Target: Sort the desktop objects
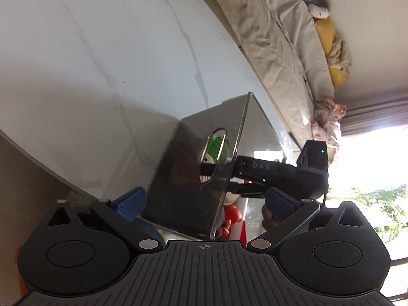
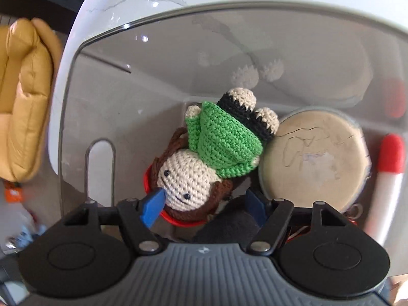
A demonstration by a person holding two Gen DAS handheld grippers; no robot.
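We judge the drop step: right gripper open over green-dressed crochet doll in smoky clear plastic bin — withdraw next; left gripper open.

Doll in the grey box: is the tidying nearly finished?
Done: the crochet doll lies inside the smoky bin beside a round tin. In hand: nothing; the right gripper stands open around the doll's head. Remaining: unclear; the tabletop seen beyond the bin looks bare, so little may remain.

Beige rumpled bedding, plush toys; mustard leather sofa.
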